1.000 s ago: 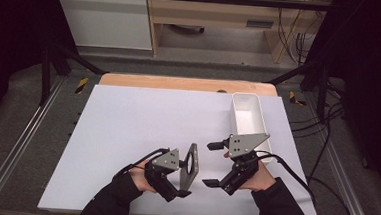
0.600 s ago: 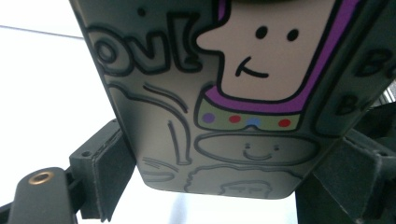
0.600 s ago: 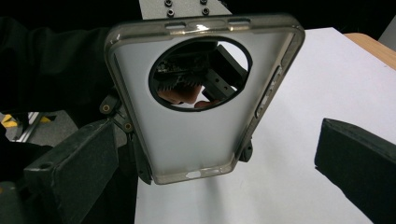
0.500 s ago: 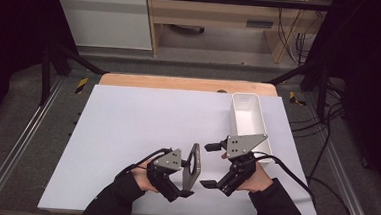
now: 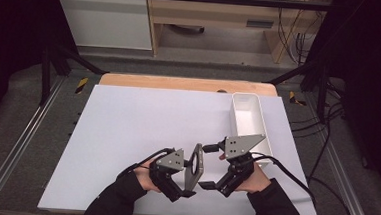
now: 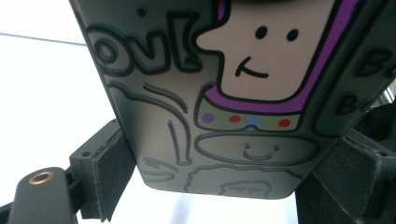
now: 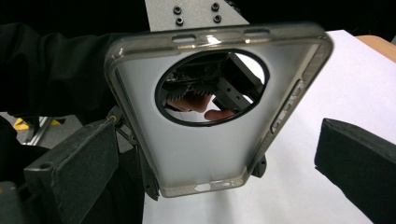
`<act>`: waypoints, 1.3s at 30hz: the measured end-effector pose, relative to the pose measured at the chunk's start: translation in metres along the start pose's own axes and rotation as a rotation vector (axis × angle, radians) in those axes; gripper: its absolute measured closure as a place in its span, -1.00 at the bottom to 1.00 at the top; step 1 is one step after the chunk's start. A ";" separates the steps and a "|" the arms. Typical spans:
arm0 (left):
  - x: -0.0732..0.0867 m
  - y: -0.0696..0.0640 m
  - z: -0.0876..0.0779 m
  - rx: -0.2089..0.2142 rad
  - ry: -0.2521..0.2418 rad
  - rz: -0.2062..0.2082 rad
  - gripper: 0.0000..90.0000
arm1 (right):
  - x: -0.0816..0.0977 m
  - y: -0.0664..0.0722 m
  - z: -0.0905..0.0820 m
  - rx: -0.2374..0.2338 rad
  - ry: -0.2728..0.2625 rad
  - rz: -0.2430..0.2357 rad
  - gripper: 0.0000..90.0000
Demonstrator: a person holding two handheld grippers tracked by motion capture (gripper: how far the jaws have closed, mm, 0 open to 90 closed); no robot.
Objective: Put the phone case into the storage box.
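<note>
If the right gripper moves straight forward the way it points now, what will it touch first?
Most likely the phone case, which stands directly ahead between the open jaws of the right gripper. The left gripper holds it by its edges. The exact gap is unclear.

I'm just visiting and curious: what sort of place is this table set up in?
Probably a lab or workshop recording bench: a white mat covers a table inside a metal frame, cables trail over the floor, and a person works hand-held grippers there.
</note>
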State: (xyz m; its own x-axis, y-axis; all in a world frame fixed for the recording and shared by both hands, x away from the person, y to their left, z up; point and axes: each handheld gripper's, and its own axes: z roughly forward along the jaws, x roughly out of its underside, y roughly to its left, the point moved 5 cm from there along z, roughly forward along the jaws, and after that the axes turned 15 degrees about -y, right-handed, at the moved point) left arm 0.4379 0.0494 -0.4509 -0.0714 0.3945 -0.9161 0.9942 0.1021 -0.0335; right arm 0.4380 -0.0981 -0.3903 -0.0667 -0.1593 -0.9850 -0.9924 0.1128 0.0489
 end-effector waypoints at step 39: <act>0.002 -0.005 0.012 0.035 0.021 0.022 -0.74 | 0.000 0.002 0.006 -0.074 -0.017 0.015 -0.87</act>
State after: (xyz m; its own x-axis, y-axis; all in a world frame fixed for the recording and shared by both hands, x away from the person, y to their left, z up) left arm 0.4337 0.0390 -0.4575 -0.0513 0.4158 -0.9080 0.9977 0.0613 -0.0283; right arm 0.4368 -0.0919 -0.3909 -0.0805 -0.1417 -0.9866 -0.9963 0.0423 0.0752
